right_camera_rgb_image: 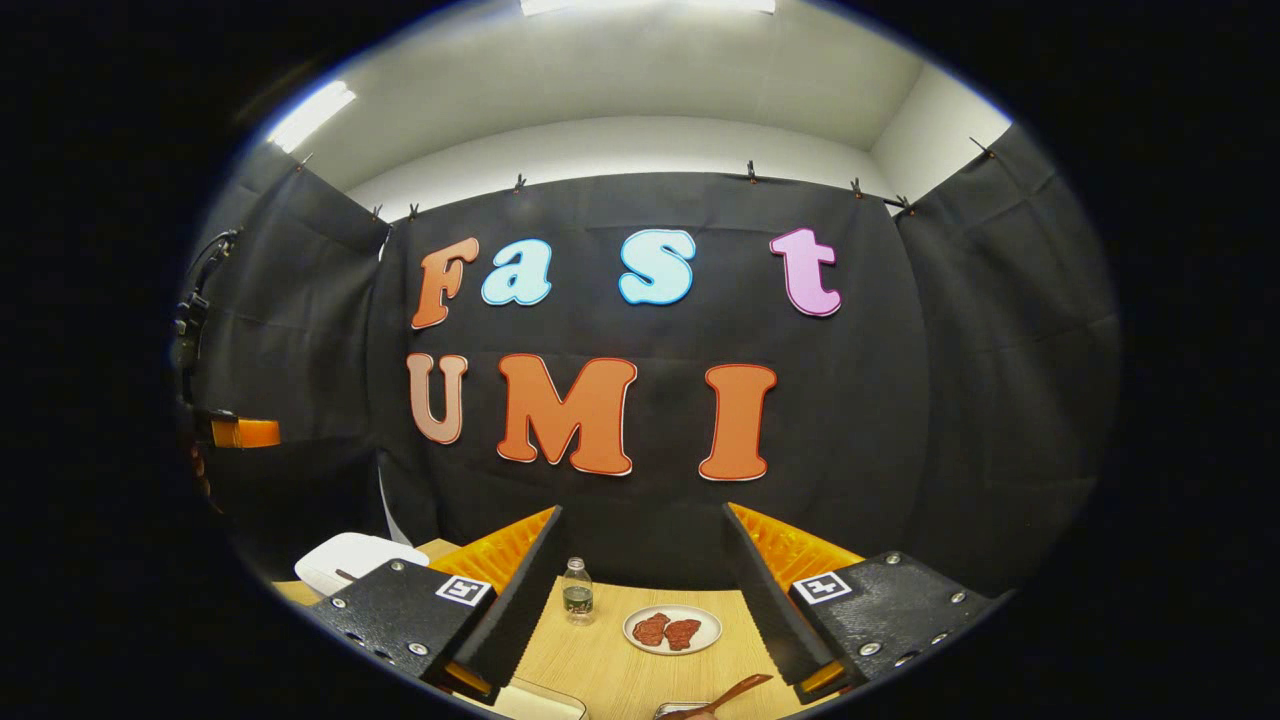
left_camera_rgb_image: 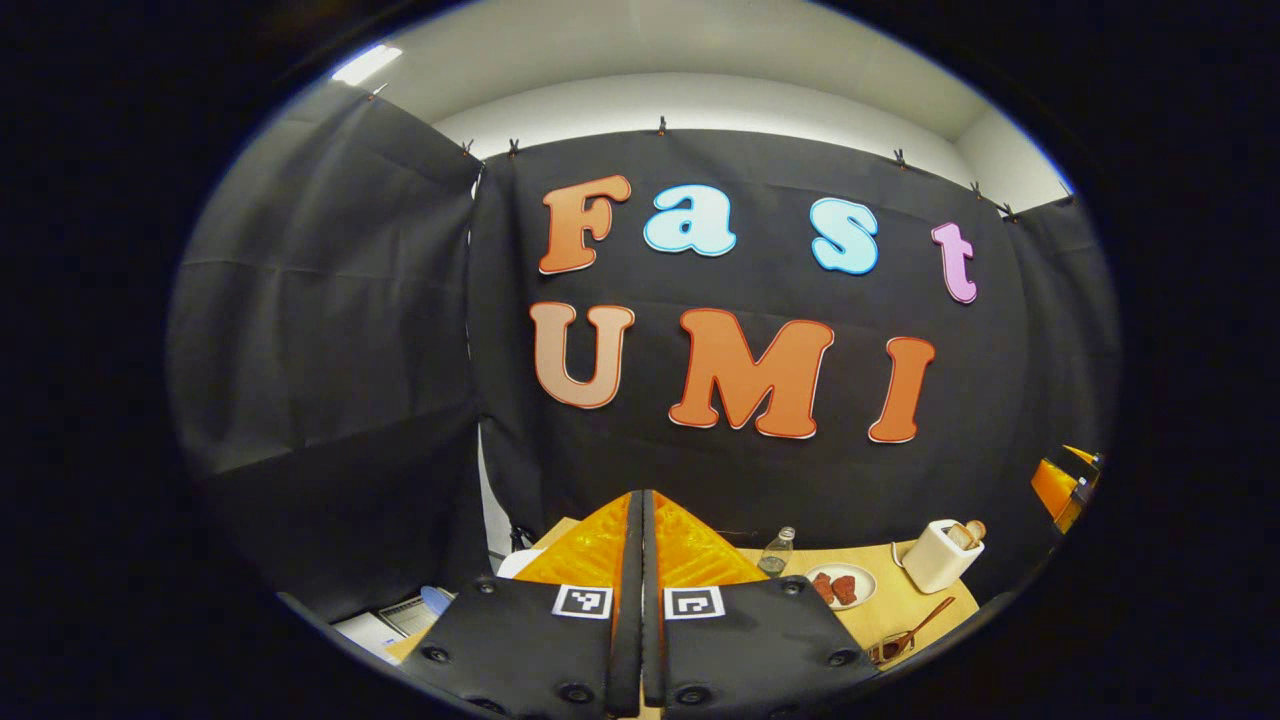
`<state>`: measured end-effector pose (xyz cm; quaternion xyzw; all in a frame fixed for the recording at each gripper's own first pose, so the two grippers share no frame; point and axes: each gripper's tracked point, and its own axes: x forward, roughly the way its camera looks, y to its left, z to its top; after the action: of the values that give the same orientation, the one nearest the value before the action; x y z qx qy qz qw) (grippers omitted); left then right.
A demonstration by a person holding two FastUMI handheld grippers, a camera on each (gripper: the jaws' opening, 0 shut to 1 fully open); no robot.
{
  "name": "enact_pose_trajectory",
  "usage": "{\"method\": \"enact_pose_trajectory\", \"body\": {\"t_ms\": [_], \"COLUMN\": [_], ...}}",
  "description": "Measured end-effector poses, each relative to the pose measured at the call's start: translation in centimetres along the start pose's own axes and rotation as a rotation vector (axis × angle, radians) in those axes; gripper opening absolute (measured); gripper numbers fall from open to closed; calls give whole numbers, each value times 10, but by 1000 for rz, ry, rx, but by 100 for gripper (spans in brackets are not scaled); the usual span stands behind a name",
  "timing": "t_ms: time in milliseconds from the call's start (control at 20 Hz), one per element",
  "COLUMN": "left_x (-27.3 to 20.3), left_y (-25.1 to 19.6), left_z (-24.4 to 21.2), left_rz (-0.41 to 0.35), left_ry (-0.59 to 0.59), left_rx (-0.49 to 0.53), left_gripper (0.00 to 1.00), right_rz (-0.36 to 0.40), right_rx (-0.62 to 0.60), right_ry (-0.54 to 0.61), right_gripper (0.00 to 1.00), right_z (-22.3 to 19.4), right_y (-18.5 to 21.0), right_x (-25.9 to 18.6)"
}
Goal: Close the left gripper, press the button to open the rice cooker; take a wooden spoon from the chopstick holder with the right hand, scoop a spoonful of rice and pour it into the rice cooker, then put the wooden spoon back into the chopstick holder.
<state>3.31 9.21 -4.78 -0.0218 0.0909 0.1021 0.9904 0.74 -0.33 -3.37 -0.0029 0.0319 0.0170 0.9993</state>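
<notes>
My left gripper [left_camera_rgb_image: 641, 497] is shut, its fingers pressed together with nothing between them, held above the wooden table [left_camera_rgb_image: 900, 600]. A white chopstick holder [left_camera_rgb_image: 940, 558] with wooden utensils stands at the right. A wooden spoon [left_camera_rgb_image: 915, 628] lies in front of it, its head in a small dish. My right gripper [right_camera_rgb_image: 642, 512] is open and empty over the table. A white rice cooker [right_camera_rgb_image: 352, 558] sits low on the left, partly hidden by the finger. The wooden spoon's handle [right_camera_rgb_image: 737, 689] shows at the bottom edge. The left gripper [right_camera_rgb_image: 243, 432] hangs far left.
A small clear bottle [right_camera_rgb_image: 577, 592] and a plate [right_camera_rgb_image: 707, 632] with red pieces stand mid-table, also seen as bottle [left_camera_rgb_image: 777, 550] and plate [left_camera_rgb_image: 866, 586]. A white tray corner [right_camera_rgb_image: 540, 702] lies at the near edge. Papers [left_camera_rgb_image: 395, 620] lie low left.
</notes>
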Motion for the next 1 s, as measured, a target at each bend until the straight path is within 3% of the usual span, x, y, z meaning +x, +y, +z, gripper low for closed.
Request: {"method": "enact_pose_trajectory", "body": {"t_ms": [300,650,750,1000], "left_x": [30,71,80,87], "left_y": [37,67,77,52], "left_z": [-38,-82,-108,-202], "left_rz": [56,13,23,-61], "left_ry": [162,372,463,742], "left_rx": [-43,-232,-292,-419], "left_gripper": [5,5,5,5], "right_rz": [-33,-131,-159,-203], "right_rx": [-23,-25,-24,-3], "right_ry": [36,81,106,157], "right_gripper": [94,94,94,94], "right_z": [-15,-36,-46,-63], "right_y": [-8,-31,-39,-48], "right_x": [0,-11,-16,-19]}}
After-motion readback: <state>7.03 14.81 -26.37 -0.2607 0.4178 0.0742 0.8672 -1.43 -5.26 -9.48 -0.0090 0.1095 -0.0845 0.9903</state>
